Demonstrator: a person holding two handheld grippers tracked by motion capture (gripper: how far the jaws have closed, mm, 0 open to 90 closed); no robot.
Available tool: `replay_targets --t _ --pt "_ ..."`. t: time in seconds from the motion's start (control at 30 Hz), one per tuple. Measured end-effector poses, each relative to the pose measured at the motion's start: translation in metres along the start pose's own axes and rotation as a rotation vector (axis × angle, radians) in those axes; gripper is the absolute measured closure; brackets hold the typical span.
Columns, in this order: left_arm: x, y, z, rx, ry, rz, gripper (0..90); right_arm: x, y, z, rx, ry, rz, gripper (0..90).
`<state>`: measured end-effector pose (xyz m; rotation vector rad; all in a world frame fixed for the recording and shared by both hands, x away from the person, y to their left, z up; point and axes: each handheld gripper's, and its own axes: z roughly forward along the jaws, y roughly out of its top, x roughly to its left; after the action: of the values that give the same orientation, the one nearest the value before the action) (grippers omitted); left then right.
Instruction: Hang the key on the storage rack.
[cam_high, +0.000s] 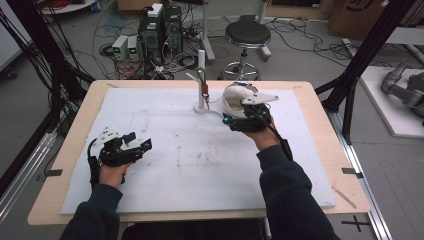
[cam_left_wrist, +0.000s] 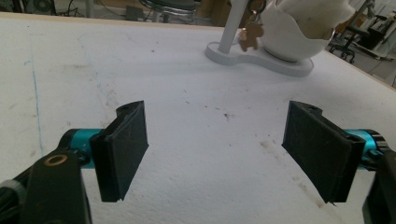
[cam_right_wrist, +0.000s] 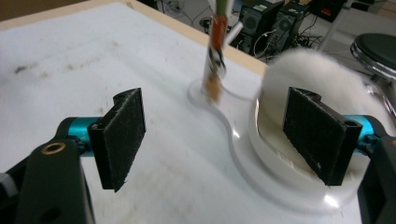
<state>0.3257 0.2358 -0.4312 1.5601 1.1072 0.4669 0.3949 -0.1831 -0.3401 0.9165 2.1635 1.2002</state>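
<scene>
Right gripper (cam_high: 239, 119) is hovering, fingers spread and empty, by the white egg-shaped cup (cam_right_wrist: 310, 74) on its stand (cam_right_wrist: 261, 168); left gripper (cam_high: 137, 141) is idling near-left, fingers spread. Center fingers around cup before closing.

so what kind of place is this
Most likely a robotics lab or workshop: a foam-covered worktable framed by black rig posts, computer towers and tangled cables on the floor, and a black stool behind.
</scene>
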Motion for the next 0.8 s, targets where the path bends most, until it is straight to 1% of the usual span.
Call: replay_targets --t 0.03,0.1,0.23,0.33,0.4,0.5,0.57,0.8 --pt "0.000 0.000 0.000 -0.002 -0.001 0.002 21.3 -0.003 -0.008 -0.004 0.004 -0.003 0.013 21.7" --pt "-0.001 0.001 0.002 -0.003 0.001 0.006 21.3 -0.009 -0.026 -0.013 -0.001 -0.006 0.022 21.7" --pt "-0.002 0.001 0.005 -0.007 -0.005 0.007 21.7 -0.019 -0.060 -0.032 0.003 -0.031 0.058 21.7" --pt "-0.003 0.001 0.006 -0.010 -0.007 0.012 21.9 -0.023 -0.081 -0.045 0.014 -0.052 0.080 21.7" --pt "-0.003 0.002 0.006 -0.010 -0.008 0.020 22.1 -0.025 -0.092 -0.052 0.011 -0.064 0.095 21.7" --pt "-0.004 0.002 0.005 -0.015 -0.010 0.026 22.0 -0.027 -0.105 -0.060 0.013 -0.084 0.112 21.7" --pt "-0.005 0.002 0.004 -0.020 -0.011 0.032 22.0 -0.028 -0.111 -0.064 0.018 -0.089 0.118 21.7" --pt "-0.008 0.003 0.003 -0.026 -0.015 0.048 22.0 -0.034 -0.119 -0.074 0.009 -0.116 0.134 21.7"
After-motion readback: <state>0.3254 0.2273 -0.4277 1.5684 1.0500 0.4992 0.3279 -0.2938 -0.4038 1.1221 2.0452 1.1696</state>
